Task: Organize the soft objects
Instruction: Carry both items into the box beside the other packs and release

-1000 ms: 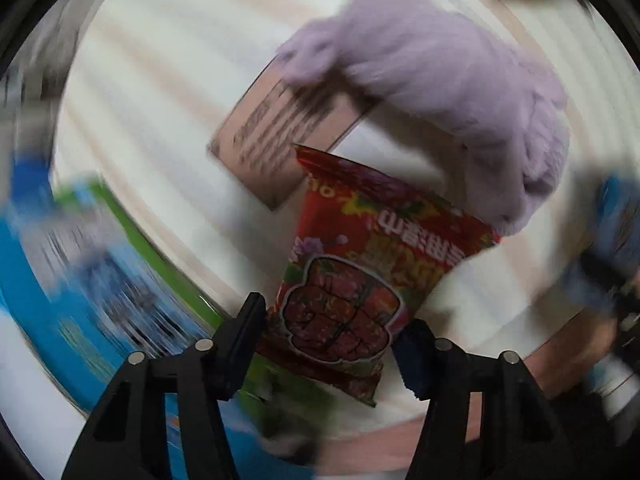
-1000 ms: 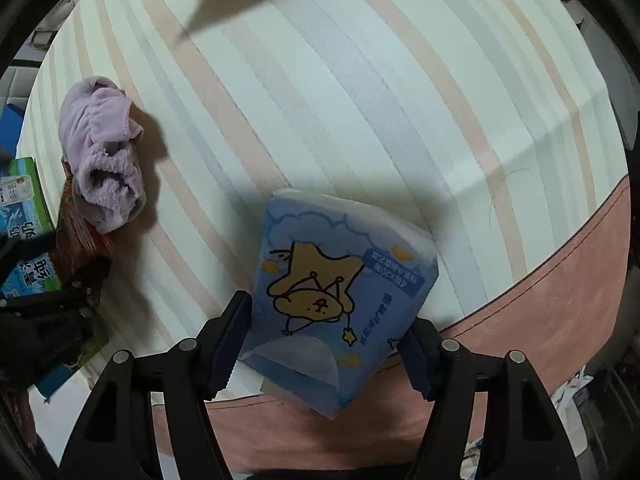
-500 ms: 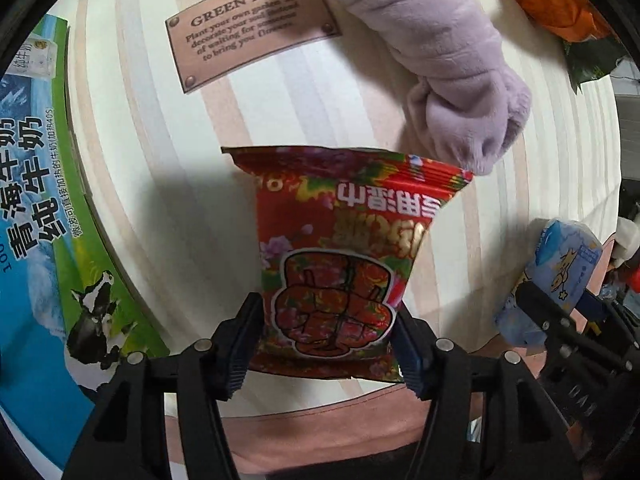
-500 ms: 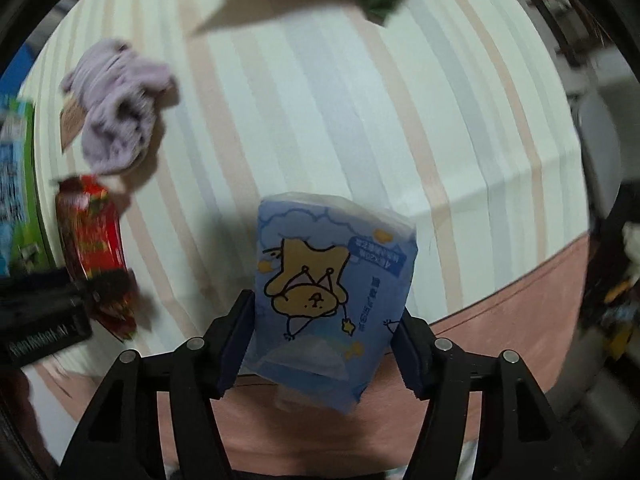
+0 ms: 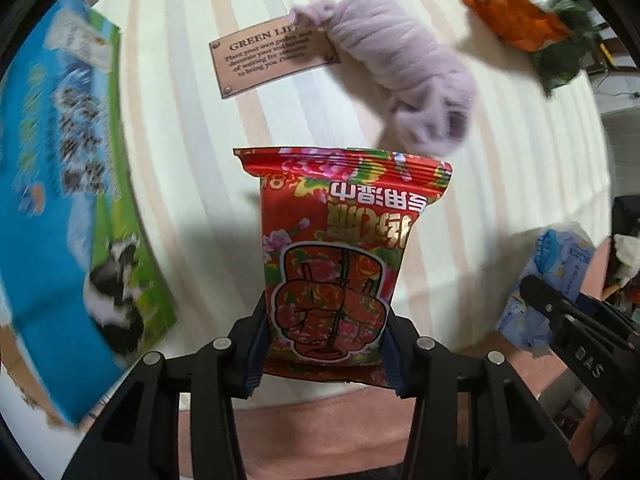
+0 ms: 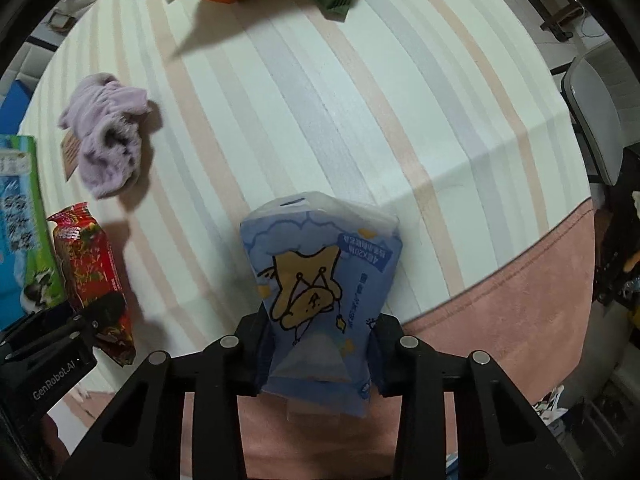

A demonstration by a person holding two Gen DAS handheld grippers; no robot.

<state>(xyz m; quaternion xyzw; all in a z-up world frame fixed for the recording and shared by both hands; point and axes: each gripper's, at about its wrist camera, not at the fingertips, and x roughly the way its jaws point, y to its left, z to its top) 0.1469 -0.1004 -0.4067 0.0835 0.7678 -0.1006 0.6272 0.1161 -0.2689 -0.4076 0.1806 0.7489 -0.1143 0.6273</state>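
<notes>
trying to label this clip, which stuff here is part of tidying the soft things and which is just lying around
Part of the job:
- red snack bag, left tool closing on it
- blue tissue pack, right tool closing on it
- purple fuzzy cloth
- orange pouch
- green pouch

Just lying about:
- milk carton box
- "GREEN LIFE" plaque
- striped tablecloth

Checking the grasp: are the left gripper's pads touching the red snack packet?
Touching: the left wrist view shows the closing left gripper pressing both sides of the red snack packet.
</notes>
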